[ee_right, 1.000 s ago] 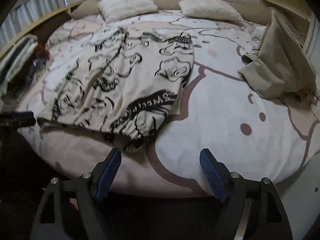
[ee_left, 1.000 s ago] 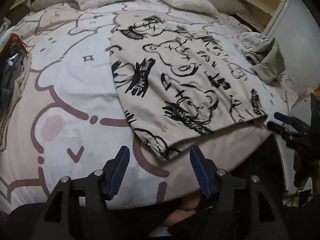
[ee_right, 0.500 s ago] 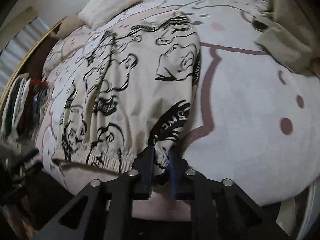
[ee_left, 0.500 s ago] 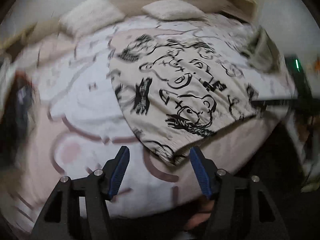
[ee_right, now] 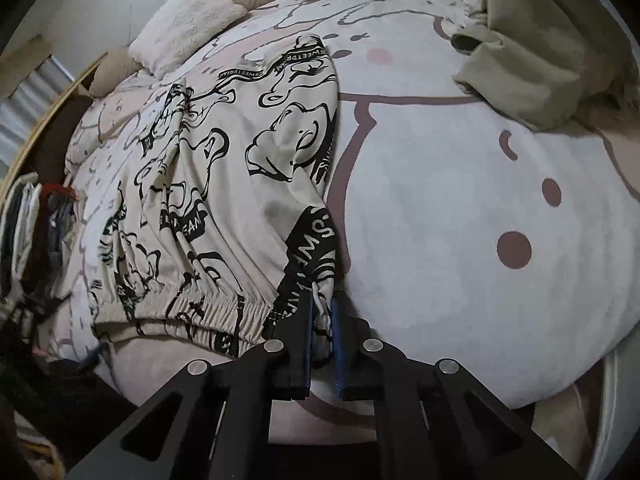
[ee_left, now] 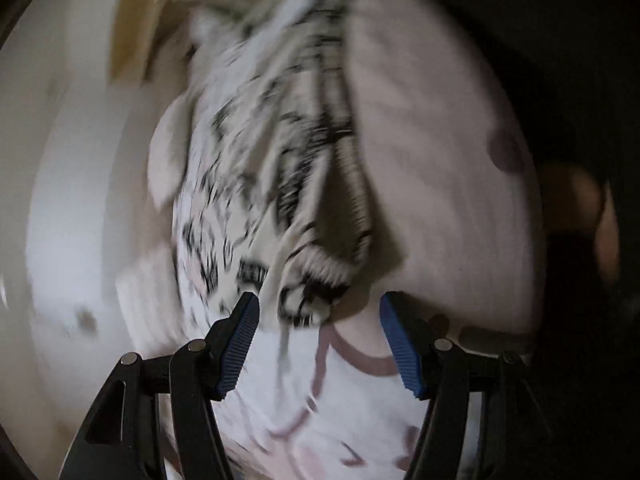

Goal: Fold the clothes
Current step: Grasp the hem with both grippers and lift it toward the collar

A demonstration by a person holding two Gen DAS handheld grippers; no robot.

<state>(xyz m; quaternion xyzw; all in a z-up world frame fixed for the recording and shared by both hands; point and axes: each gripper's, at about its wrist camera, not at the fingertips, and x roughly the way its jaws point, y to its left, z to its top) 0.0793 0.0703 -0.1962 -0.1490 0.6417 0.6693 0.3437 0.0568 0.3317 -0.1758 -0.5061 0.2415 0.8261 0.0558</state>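
Note:
A cream sweatshirt with black cartoon prints point(ee_right: 224, 184) lies spread on the bed. My right gripper point(ee_right: 322, 320) is shut on the near right corner of its ribbed hem, with a drawstring between the pads. In the blurred left wrist view the sweatshirt point(ee_left: 280, 168) shows rotated, and its other hem corner point(ee_left: 308, 300) sits just ahead of my left gripper point(ee_left: 320, 320), between the open blue pads without being clamped.
The bed has a white cover with pink cartoon lines point(ee_right: 460, 208). An olive garment point(ee_right: 540, 48) is heaped at the far right. Fluffy pillows point(ee_right: 184, 28) lie at the head. A stack of clothes point(ee_right: 28, 224) sits at the left edge.
My right gripper has stayed shut on the hem corner and pulled it slightly. My left gripper has swung fast and rolled, closing in on the other hem corner, still open.

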